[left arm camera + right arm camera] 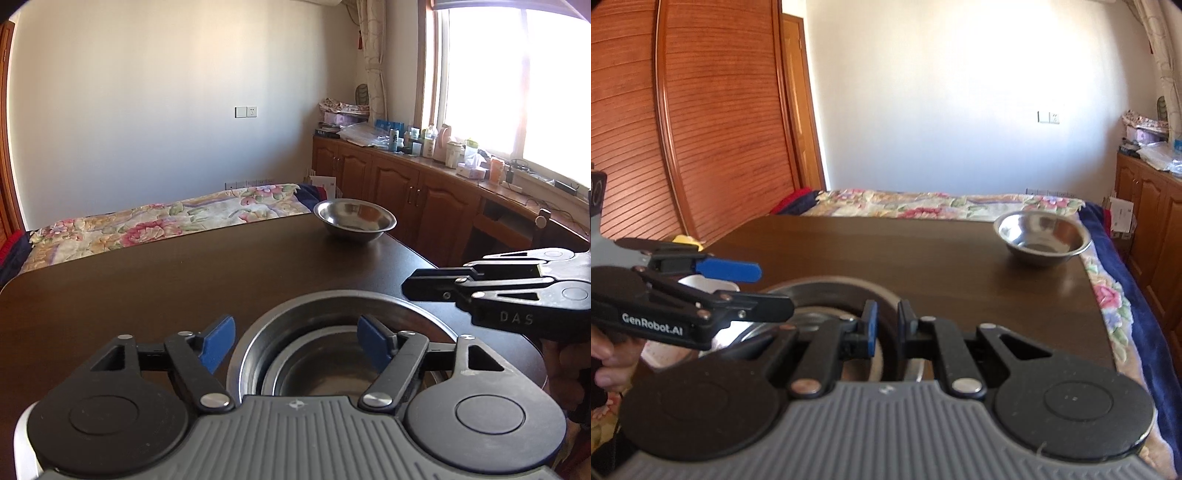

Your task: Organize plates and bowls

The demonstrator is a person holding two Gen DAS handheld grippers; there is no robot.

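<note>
two nested round steel dishes (332, 354) near a lone steel bowl (354, 219) on the dark tabletop (184, 280): rigid, light, likely slippery; right gripper (886, 325) fingers pinch the rim, left gripper (295, 343) fingers spread.

The near rim of the steel plate (332, 306) is hidden behind the left gripper (295, 345). In the right wrist view, the right gripper (886, 325) covers much of that plate (827, 291), and a white object (709, 286) behind the left gripper's (768, 291) fingers cannot be identified.
</note>
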